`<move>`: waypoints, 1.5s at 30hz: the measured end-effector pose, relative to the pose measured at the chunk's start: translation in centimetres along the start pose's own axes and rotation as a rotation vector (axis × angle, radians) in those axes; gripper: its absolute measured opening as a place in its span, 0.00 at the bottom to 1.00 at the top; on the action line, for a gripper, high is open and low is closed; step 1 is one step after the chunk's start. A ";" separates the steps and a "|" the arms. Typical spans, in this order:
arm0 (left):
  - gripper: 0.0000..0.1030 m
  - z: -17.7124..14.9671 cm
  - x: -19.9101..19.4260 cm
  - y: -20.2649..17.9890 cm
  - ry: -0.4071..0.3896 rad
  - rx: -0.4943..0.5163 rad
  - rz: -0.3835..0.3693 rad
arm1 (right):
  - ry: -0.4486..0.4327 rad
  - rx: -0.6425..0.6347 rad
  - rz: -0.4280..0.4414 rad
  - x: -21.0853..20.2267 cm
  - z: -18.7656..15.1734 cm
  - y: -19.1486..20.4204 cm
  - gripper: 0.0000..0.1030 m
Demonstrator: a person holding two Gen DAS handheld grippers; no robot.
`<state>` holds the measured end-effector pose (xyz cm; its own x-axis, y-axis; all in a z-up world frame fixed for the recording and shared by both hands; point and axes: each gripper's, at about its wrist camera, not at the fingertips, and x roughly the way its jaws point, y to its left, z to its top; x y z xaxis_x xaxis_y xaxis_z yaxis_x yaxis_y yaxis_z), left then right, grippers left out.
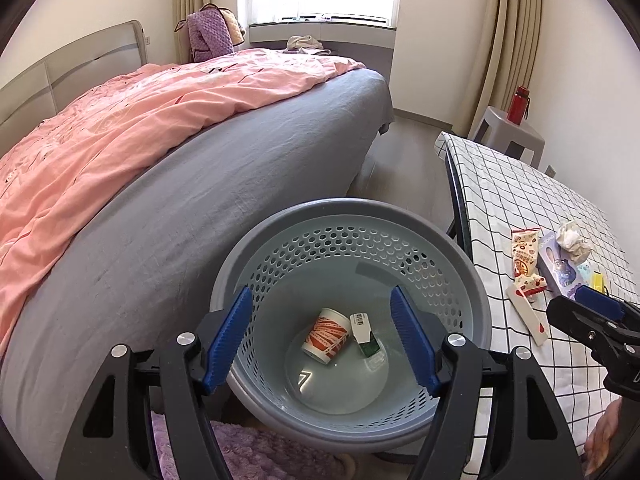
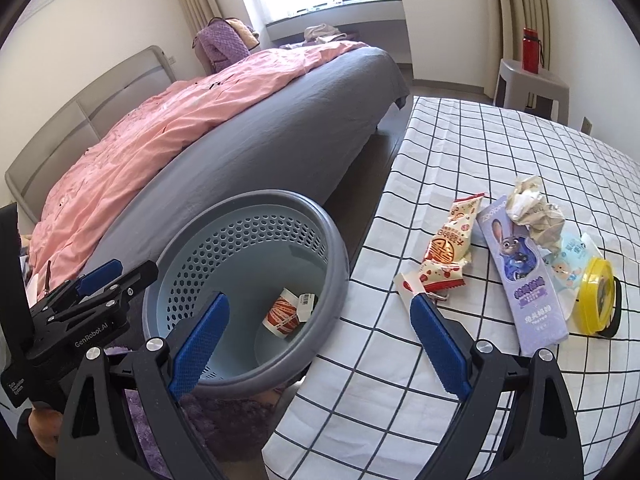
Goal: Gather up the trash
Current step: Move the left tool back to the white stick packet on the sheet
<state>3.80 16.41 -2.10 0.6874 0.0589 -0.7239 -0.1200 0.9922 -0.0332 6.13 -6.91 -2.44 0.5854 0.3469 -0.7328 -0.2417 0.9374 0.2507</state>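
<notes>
Left wrist view: the left gripper (image 1: 322, 340) hangs wide apart and empty right above the bin (image 1: 280, 224). At the bin's bottom lie a paper cup (image 1: 326, 334) and a small carton (image 1: 365, 334), so two pieces are done.

Right wrist view: the right gripper (image 2: 316, 344), also spread wide and holding nothing, sits over the table (image 2: 460, 152) edge just right of the bin. Left to collect, right of the bin: a snack wrapper (image 2: 450, 248), a purple box (image 2: 524, 264), crumpled paper (image 2: 534, 212), a yellow lid (image 2: 596, 296).

A table under a black-and-white checked cloth (image 2: 460, 152) carries a purple rabbit-print box (image 2: 520, 272); beside it lie a red-and-white snack wrapper (image 2: 450, 240), crumpled paper (image 2: 536, 212) and a yellow round lid, possibly a tape (image 2: 596, 296).
</notes>
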 end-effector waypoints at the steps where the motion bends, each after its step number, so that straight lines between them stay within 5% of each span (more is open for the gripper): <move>1: 0.66 0.0 -0.3 -0.3 -0.004 0.004 -0.003 | -0.003 0.002 -0.006 -0.4 -0.2 -0.3 0.88; 23: 0.67 -1.6 -2.4 -11.2 0.037 0.126 -0.088 | -0.032 0.155 -0.085 -6.3 -4.7 -11.0 0.88; 34: 0.67 -3.0 0.7 -17.5 0.150 0.181 -0.156 | -0.015 0.232 -0.163 -7.9 -7.0 -17.7 0.88; 45: 0.67 -2.9 5.2 -21.6 0.216 0.183 -0.124 | -0.025 0.264 -0.185 -7.5 -8.0 -21.3 0.88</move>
<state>7.89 -5.02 -7.19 0.5181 -0.0694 -0.8525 0.1001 0.9948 -0.0201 0.68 -29.75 -7.37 0.6204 0.1678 -0.7661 0.0774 0.9590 0.2726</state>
